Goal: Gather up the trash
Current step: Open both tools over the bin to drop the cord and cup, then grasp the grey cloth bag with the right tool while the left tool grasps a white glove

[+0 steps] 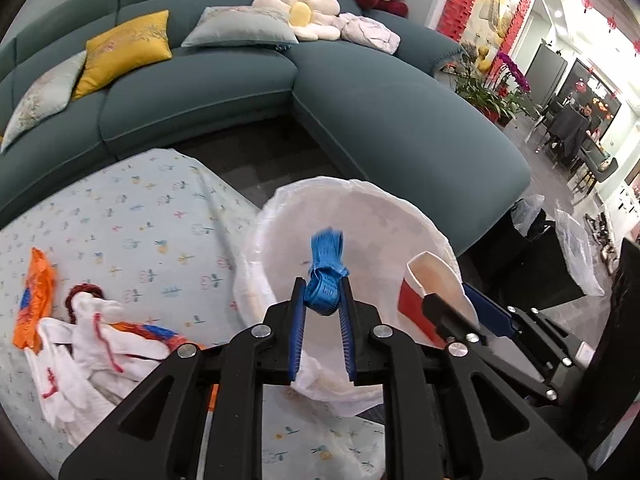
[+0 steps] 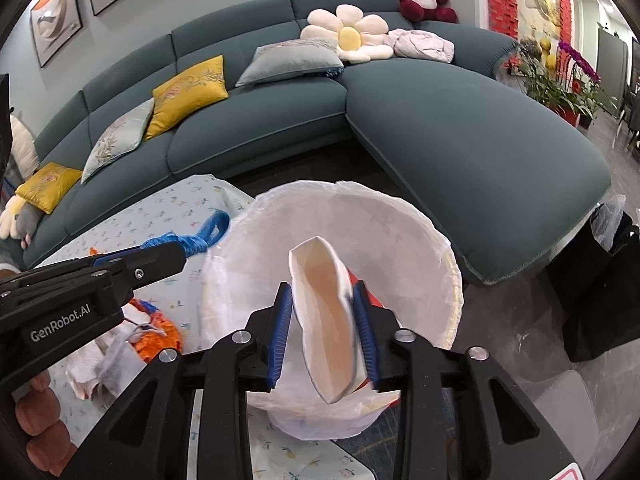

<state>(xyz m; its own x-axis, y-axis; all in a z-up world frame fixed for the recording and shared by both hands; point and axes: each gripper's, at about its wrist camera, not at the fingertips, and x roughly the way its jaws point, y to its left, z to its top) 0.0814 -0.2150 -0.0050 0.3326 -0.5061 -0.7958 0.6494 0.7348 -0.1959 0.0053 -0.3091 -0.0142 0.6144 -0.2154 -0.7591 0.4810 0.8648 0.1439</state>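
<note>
My left gripper is shut on a knotted blue strap and holds it over the mouth of a white-lined trash bin. My right gripper is shut on a squashed red-and-white paper cup, also above the bin. The cup shows at the right of the left wrist view. The strap and the left gripper show at the left of the right wrist view. Both grippers hang side by side over the bin.
A table with a pale patterned cloth holds an orange wrapper and crumpled white tissue. A teal sectional sofa curves behind the bin. A black bin with a bag stands at right.
</note>
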